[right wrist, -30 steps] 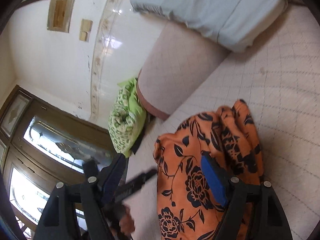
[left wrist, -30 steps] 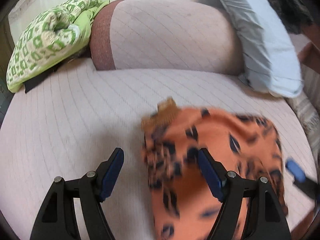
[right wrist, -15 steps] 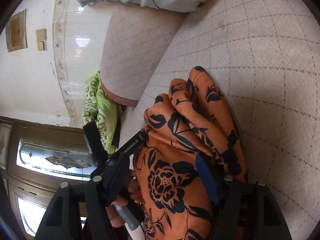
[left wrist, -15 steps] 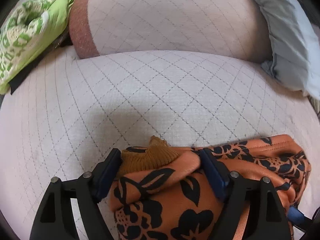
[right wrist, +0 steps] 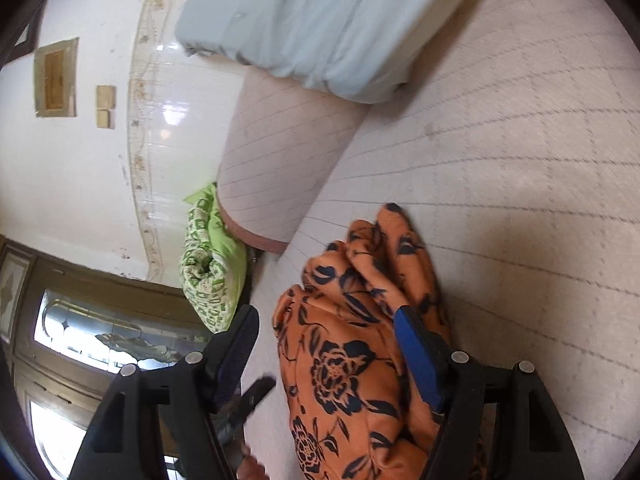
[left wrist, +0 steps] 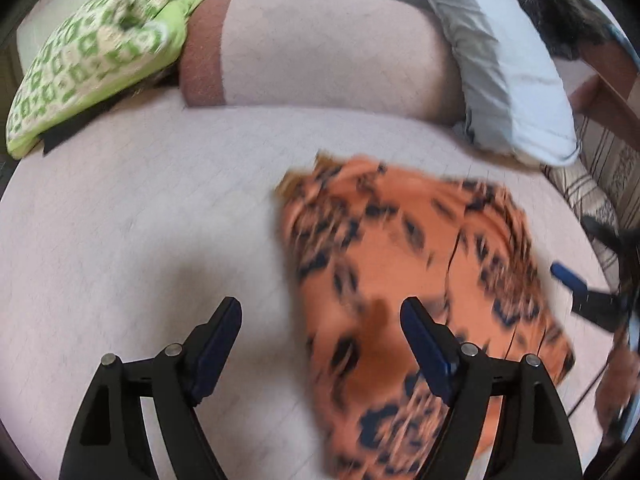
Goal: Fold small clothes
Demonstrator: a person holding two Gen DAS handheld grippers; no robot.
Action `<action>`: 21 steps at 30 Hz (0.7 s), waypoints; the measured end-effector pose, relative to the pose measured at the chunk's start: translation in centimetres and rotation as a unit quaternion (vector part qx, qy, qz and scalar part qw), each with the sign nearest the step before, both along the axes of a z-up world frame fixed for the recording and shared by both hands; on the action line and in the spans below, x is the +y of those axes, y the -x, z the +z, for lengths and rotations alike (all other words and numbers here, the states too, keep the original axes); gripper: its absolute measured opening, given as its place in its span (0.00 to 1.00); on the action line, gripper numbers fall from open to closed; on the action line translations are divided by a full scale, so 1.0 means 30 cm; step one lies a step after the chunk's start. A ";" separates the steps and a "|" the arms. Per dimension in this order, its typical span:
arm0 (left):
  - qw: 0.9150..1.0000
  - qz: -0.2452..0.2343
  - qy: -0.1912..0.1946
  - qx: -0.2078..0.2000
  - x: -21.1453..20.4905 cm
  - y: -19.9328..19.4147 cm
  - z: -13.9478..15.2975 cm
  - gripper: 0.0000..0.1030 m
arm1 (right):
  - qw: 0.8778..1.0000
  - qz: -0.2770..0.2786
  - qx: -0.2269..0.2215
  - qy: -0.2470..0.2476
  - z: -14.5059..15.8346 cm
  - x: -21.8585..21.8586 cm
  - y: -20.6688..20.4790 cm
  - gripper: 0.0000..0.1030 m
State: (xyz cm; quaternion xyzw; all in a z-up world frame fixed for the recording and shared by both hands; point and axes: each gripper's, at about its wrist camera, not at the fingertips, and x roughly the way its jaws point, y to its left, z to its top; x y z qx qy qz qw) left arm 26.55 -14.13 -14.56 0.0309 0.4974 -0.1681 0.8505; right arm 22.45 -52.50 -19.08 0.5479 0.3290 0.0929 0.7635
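Observation:
A small orange garment with a dark floral print point(left wrist: 404, 276) lies folded over on the pale quilted bed point(left wrist: 140, 216). It also shows in the right wrist view point(right wrist: 348, 344). My left gripper point(left wrist: 322, 330) is open and empty, above the garment's left edge. My right gripper point(right wrist: 326, 344) is open, its jaws on either side of the bunched cloth, not closed on it. One of its blue pads shows at the right of the left wrist view point(left wrist: 566, 276).
A pink bolster point(left wrist: 320, 44) lies along the far edge of the bed. A green patterned pillow point(left wrist: 92, 52) sits at the far left, a grey-blue pillow point(left wrist: 516, 80) at the far right. A tiled wall point(right wrist: 100, 152) and a dark wooden door point(right wrist: 48, 344) stand beyond.
My left gripper had its jaws around the garment's collar half a second ago; now it has pulled back and up, open and empty. The right gripper has also drawn back a little.

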 end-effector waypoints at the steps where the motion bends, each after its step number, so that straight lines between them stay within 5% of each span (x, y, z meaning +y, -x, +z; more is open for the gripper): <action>1: 1.000 0.004 0.004 0.010 0.019 0.011 -0.010 0.80 | 1.000 0.002 0.010 0.005 -0.006 -0.006 0.007 0.72; 10: 0.994 0.039 0.063 0.077 0.057 -0.014 -0.090 0.83 | 0.996 0.026 0.065 0.045 -0.051 -0.013 0.013 0.74; 21: 0.991 0.020 0.085 0.099 -0.067 -0.123 -0.160 0.84 | 0.996 0.029 0.066 0.044 -0.069 -0.057 0.014 0.74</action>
